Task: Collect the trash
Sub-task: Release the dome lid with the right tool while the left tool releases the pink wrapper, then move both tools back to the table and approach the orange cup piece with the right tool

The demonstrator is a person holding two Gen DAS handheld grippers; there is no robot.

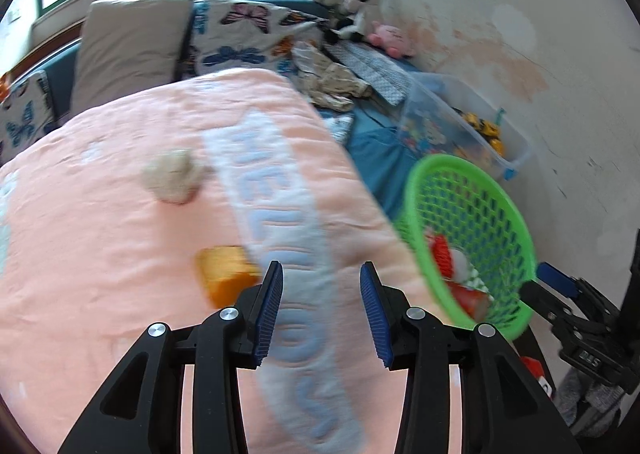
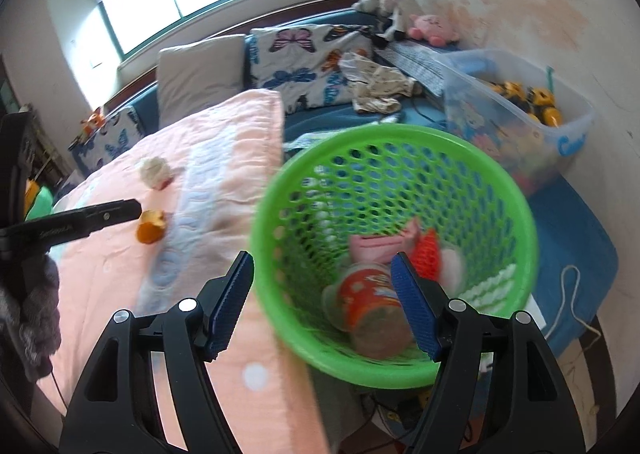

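Note:
A green mesh basket (image 2: 394,174) stands at the edge of the pink blanket (image 1: 100,254); it also shows in the left wrist view (image 1: 472,214). It holds an orange cup (image 2: 368,302), a pink wrapper (image 2: 380,244) and red-white scraps. An orange piece of trash (image 1: 224,274) and a crumpled beige paper ball (image 1: 172,178) lie on the blanket; both show in the right wrist view, the orange piece (image 2: 151,226) and the ball (image 2: 155,171). My left gripper (image 1: 322,310) is open and empty, just right of the orange piece. My right gripper (image 2: 324,302) is open and empty over the basket's near rim.
Pillows (image 1: 132,42) and butterfly cushions (image 1: 248,34) line the back of the bed. Plush toys (image 1: 352,10), crumpled clothes (image 1: 332,82) and a clear bin of toys (image 2: 516,114) sit along the right wall. A blue mat (image 2: 568,238) lies past the basket.

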